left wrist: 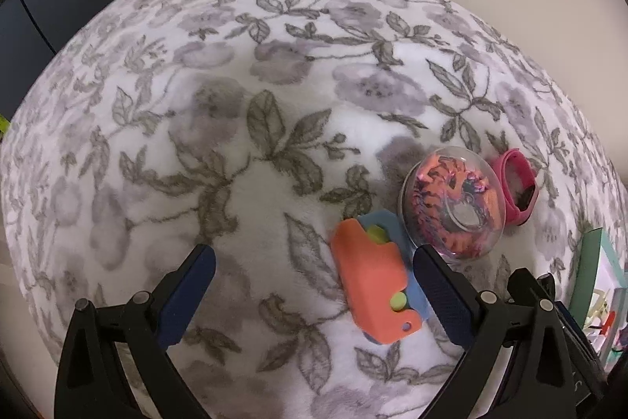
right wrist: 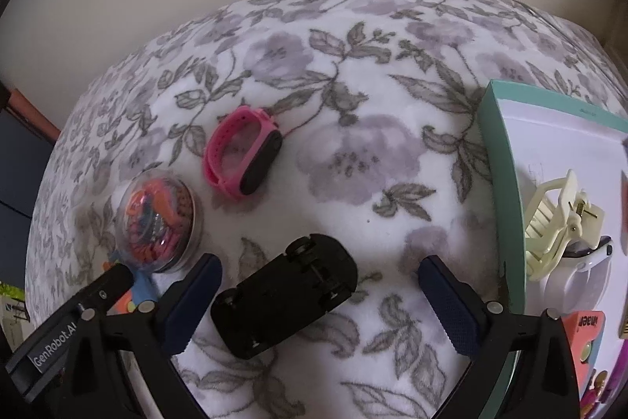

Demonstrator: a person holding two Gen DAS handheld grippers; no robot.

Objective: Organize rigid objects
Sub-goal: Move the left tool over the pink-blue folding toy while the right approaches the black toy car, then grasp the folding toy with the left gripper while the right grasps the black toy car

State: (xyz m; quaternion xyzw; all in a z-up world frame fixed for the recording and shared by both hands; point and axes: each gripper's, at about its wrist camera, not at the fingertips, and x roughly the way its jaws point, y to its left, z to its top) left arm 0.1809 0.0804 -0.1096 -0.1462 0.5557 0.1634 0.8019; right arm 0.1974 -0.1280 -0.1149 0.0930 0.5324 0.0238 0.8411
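Toy car (right wrist: pixel 284 295) lies between the wide-spread right hand-held gripper (right wrist: pixel 320 301); left hand-held gripper (left wrist: pixel 314 295) equally wide, empty.

Each camera sits just behind its own jaws and looks steeply down and forward, close over a flower-patterned blanket (left wrist: pixel 243 128), with a pale wall beyond. Both views share the clear ball (left wrist: pixel 451 201) and pink watch (left wrist: pixel 518 185): ahead-right of the left jaws, ahead-left of the right jaws. The right view alone takes in the teal-edged box (right wrist: pixel 506 183) right of its jaws.
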